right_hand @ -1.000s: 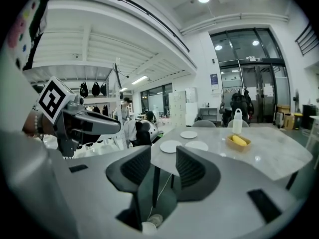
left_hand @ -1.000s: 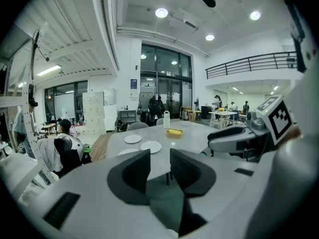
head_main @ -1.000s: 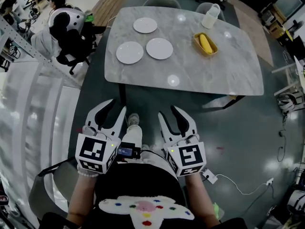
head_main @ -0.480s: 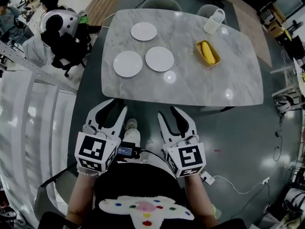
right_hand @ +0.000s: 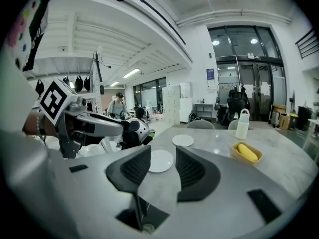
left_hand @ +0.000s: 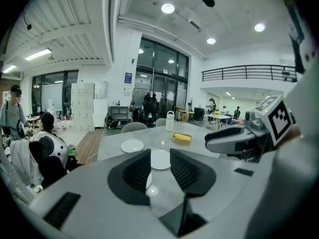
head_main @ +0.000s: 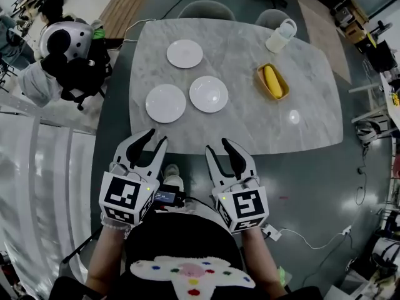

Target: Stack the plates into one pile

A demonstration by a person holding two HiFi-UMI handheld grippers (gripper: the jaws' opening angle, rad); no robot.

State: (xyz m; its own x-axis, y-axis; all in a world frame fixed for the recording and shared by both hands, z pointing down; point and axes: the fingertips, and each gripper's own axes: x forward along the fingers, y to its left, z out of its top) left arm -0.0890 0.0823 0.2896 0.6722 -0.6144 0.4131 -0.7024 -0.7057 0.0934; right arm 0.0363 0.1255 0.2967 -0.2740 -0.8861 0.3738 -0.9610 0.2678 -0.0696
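Head view: table (head_main: 250, 127) and 3 plates (head_main: 209, 94) now nearer.

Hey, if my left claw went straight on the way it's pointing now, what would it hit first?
Probably the near edge of the table, just ahead of the left claw. If it clears that, the nearest plate comes next. Depth is hard to judge.

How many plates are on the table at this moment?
3. The far plate lies toward the table's far left; the left plate near its front edge; the middle plate just right of that. None are stacked, and none looks hidden.
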